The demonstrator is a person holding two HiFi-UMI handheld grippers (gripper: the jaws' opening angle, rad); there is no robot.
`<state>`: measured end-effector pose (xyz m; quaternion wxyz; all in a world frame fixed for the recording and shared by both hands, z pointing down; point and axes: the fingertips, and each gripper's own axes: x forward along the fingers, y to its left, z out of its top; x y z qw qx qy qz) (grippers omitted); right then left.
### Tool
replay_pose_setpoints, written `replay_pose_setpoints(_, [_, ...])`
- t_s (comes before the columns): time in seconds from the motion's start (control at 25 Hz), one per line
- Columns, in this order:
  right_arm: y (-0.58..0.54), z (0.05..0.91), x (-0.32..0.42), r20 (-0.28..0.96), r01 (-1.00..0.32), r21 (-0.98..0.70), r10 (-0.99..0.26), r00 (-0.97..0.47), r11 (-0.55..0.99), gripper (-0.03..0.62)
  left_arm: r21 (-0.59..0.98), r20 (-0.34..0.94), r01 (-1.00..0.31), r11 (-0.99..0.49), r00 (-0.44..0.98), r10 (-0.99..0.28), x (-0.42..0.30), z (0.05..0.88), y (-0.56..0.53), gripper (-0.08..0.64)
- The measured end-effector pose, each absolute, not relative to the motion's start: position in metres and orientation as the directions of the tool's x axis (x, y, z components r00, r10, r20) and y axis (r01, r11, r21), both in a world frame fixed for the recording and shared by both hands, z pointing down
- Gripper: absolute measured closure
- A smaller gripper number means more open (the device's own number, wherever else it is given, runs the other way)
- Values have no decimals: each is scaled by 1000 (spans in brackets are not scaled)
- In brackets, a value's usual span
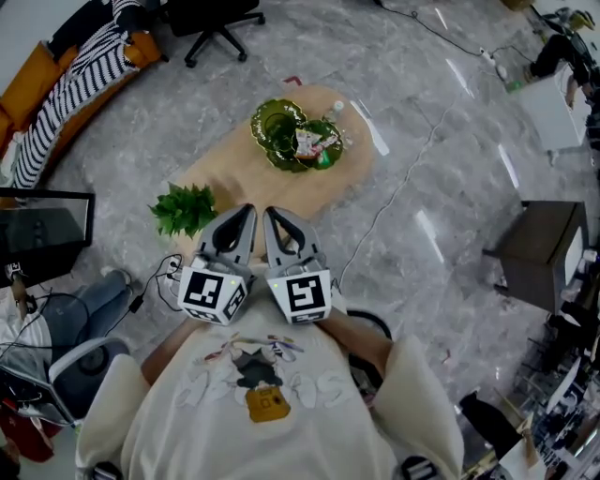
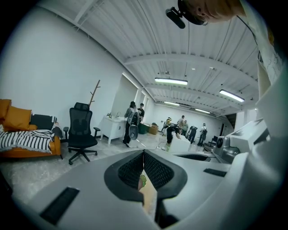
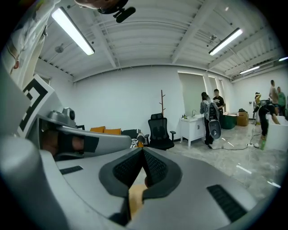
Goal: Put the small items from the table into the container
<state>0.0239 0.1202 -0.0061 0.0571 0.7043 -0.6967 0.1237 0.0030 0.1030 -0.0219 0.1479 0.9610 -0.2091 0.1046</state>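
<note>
On the oval wooden table sits a green leaf-shaped glass dish with several small items in it. A small white item lies on the table just right of the dish. I hold both grippers side by side close to my chest, well short of the dish and pointing toward it. The left gripper is shut with nothing between its jaws, and its tips meet in the left gripper view. The right gripper is shut and empty too, tips together in the right gripper view.
A green potted plant stands at the table's near left end. A white cable runs across the marble floor to the right. An office chair and an orange sofa stand at the back left, a grey cabinet at right.
</note>
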Motion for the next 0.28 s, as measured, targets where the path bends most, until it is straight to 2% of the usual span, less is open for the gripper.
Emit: replay_pose_setpoints(0.28, [123,6,39,263,-989,-122,-964,45,-80,586,236,262,-431,-871,891,-370,7,-11,102,551])
